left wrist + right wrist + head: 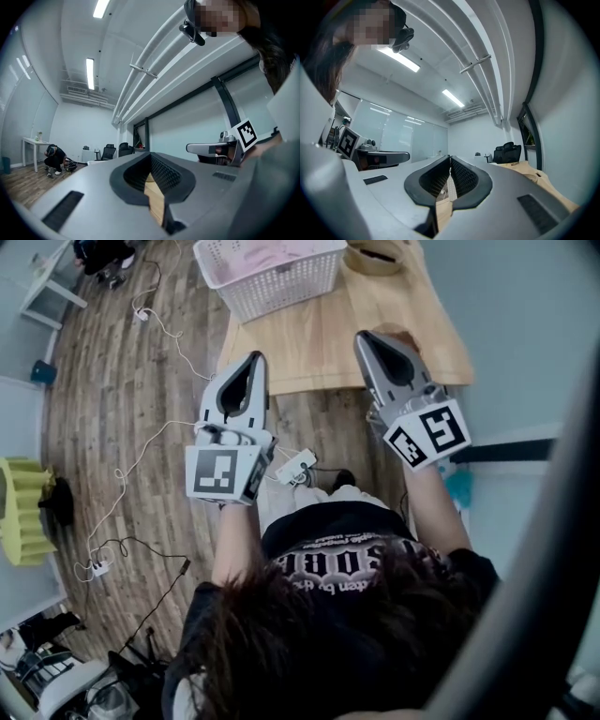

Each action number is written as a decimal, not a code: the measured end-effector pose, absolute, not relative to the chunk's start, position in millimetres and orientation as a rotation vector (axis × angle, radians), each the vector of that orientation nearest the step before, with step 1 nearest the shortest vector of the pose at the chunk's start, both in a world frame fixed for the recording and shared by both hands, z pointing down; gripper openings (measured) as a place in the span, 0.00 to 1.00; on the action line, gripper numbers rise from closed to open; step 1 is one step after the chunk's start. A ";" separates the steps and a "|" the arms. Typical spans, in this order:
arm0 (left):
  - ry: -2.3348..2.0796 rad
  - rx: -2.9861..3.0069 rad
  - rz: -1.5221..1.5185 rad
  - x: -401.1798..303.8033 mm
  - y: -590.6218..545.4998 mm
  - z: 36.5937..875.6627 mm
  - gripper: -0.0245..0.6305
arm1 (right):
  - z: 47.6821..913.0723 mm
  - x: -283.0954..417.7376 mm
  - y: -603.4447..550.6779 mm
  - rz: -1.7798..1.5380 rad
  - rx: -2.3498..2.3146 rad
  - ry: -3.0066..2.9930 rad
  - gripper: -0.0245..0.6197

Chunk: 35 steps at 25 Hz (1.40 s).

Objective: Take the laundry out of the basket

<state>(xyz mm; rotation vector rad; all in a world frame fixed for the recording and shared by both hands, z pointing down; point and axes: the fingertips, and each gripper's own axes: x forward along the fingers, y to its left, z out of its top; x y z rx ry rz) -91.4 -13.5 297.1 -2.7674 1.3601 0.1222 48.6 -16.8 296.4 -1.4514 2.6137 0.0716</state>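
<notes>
Both claws are clenched on nothing: our left gripper (253, 357) and right gripper (361, 337) hover over the table's (319, 348) near edge. The laundry (267, 254) lies in the basket (281, 287), far left. A hard tug could drag that light basket off the left edge. A power strip (296, 465) lies on the wood floor (122, 371).

The basket (272, 282) stands at the far left of the surface (328, 343), with the laundry (267, 254) in it. Nearer, the left gripper (255, 357) and right gripper (361, 337) reach side by side over the near edge of the surface. A power strip (295, 466) lies on the floor (122, 381) behind them.
</notes>
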 end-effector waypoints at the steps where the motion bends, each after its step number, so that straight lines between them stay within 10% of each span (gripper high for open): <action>1: 1.373 -2.762 0.122 -86.5 -18.4 297.7 0.04 | 297.6 54.3 -22.2 0.068 -1.440 2.623 0.08; 35: 1.577 -2.680 0.154 -44.8 -190.3 300.5 0.04 | 302.5 65.0 -217.3 0.006 -1.161 2.773 0.08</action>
